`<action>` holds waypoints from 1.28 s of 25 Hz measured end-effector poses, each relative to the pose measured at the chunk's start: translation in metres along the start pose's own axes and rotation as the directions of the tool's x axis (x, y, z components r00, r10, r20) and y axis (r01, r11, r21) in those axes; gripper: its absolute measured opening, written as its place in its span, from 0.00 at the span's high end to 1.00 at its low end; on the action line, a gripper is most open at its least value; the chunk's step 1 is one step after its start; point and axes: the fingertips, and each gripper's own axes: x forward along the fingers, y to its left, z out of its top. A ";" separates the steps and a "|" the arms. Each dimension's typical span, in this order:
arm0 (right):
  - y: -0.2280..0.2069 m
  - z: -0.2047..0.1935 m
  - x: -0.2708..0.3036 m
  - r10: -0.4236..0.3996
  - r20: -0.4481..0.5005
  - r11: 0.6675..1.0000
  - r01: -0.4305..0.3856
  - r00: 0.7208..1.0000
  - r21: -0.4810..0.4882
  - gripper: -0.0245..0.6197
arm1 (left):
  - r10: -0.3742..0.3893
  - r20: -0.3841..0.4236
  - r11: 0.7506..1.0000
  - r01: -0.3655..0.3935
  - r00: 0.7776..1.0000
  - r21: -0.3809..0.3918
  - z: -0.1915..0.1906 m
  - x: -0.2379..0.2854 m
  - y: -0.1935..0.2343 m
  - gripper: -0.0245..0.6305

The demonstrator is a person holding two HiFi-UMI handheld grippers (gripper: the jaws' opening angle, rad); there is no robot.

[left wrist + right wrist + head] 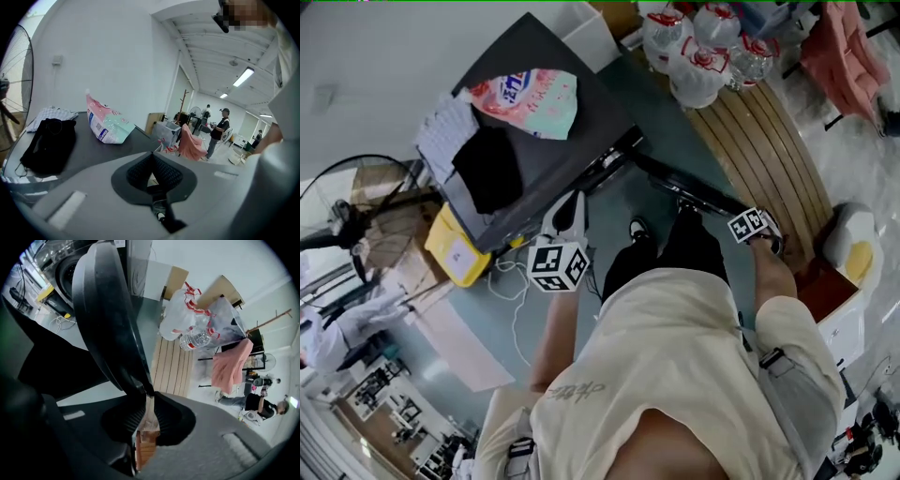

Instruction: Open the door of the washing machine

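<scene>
The washing machine [572,122] is a dark grey box seen from above, and its top [103,152] fills the lower left gripper view. Its black round door [694,192] stands swung out from the front. In the right gripper view the door [103,310] rises from between the jaws, with the drum opening [70,273] behind it. My right gripper [741,217] [146,401] is shut on the door's rim. My left gripper [572,202] [151,159] hangs near the machine's front corner, shut with nothing in it.
On the machine's top lie a pink and green detergent bag [530,98], a black cloth [487,167] and a checked cloth [445,131]. Large water bottles [703,47] and a wooden pallet [764,141] stand right of the door. A yellow box [455,246], cables [511,281] and a fan [356,202] are left.
</scene>
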 end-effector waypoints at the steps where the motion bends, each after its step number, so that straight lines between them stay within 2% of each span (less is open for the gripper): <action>1: -0.011 0.004 0.001 -0.005 0.003 1.000 0.005 1.000 -0.029 0.87 | 0.011 0.009 1.000 -0.011 1.000 -0.014 0.005 0.005 -0.003 0.94; 5: -0.052 0.024 0.005 -0.011 0.025 0.992 0.014 1.000 -0.126 0.87 | 0.064 0.035 0.997 -0.062 0.997 -0.055 0.021 0.024 -0.011 0.94; 9: -0.089 0.050 0.008 -0.044 0.069 0.978 0.058 0.997 -0.203 0.87 | 0.114 0.043 0.991 -0.110 0.993 -0.078 0.030 0.036 -0.016 0.94; 18: -0.150 0.102 0.012 -0.080 0.131 0.946 0.117 0.988 -0.304 0.87 | 0.210 0.050 0.971 -0.203 0.976 -0.123 0.036 0.047 -0.025 0.94; 23: -0.174 0.128 0.015 -0.103 0.159 0.937 0.149 0.982 -0.316 0.87 | 0.251 0.055 0.961 -0.242 0.966 -0.137 0.040 0.043 -0.025 0.94; 28: -0.191 0.147 0.019 -0.126 0.172 0.947 0.170 0.977 -0.273 0.87 | 0.288 0.045 0.949 -0.279 0.957 -0.150 0.036 0.037 -0.023 0.94; 32: -0.196 0.151 0.024 -0.125 0.142 0.959 0.156 0.982 -0.235 0.87 | 0.287 0.037 0.948 -0.279 0.957 -0.152 0.032 0.032 -0.028 0.94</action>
